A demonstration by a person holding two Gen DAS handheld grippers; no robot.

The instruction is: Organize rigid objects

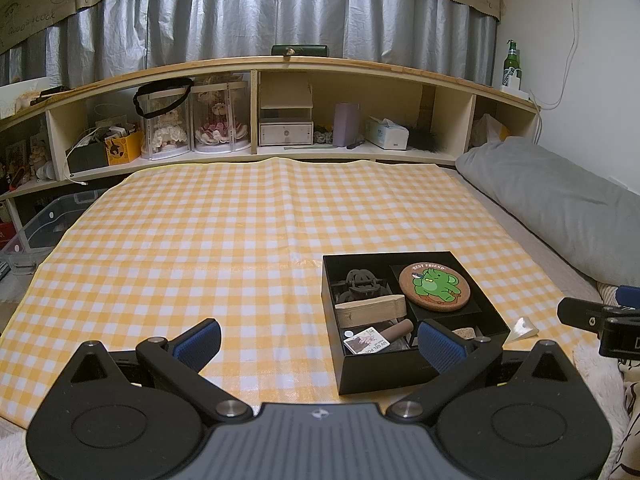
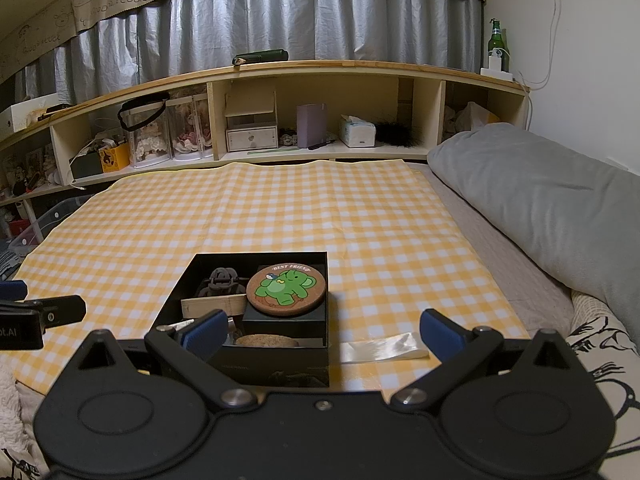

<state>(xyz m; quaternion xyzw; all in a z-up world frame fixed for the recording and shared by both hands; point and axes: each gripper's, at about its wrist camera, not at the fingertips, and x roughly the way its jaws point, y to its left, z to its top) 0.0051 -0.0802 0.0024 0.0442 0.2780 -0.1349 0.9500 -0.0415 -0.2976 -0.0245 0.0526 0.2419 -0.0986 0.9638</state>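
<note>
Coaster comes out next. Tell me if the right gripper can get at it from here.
Probably yes. The right gripper is open and empty, and the coaster lies on top in the black box, nothing over it.

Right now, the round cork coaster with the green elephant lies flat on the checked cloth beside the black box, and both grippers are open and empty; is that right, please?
Not quite: the cork coaster lies inside the black box, resting on a smaller black box, not on the checked cloth. The right wrist view shows this plainly. The rest holds: the left gripper and right gripper are open and empty.
</note>
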